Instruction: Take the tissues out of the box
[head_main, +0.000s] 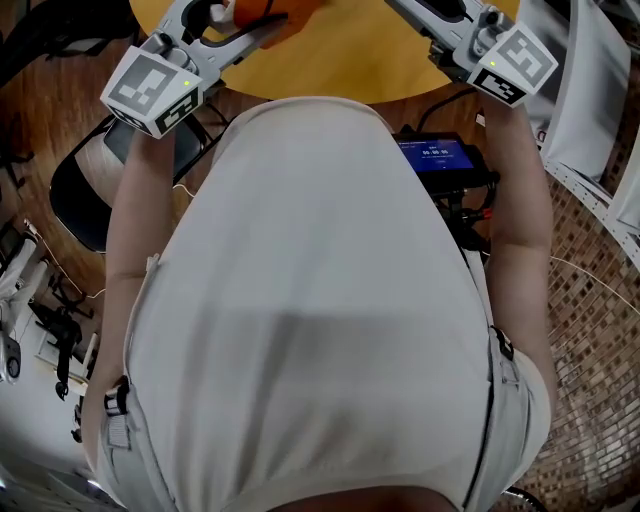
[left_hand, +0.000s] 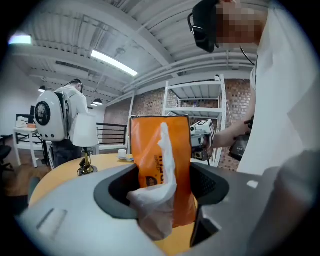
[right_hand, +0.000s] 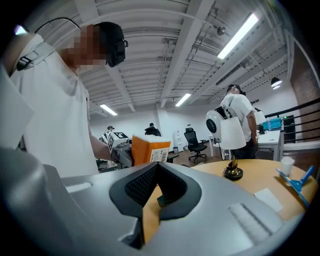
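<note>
An orange tissue box (left_hand: 145, 145) stands upright between the jaws of my left gripper (left_hand: 165, 186), which is shut on its sides. A white tissue (left_hand: 167, 165) sticks out of the box front and droops over the lower jaw. In the right gripper view the same box (right_hand: 150, 149) hangs in the air, well beyond my right gripper (right_hand: 157, 172). That gripper's pads meet at the tips with nothing held. In the head view both grippers reach over the table at the top edge: the left gripper (head_main: 235, 20) with the orange box (head_main: 262, 12), and the right gripper (head_main: 440, 10).
A round yellow table (head_main: 340, 60) lies ahead. On it stand a white-shaded lamp (right_hand: 232, 137), a white cup (right_hand: 286, 165), a blue tool (right_hand: 295, 182) and a white sheet (right_hand: 267, 199). A black chair (head_main: 80, 190) is at my left. A lit screen (head_main: 440, 155) is at my right.
</note>
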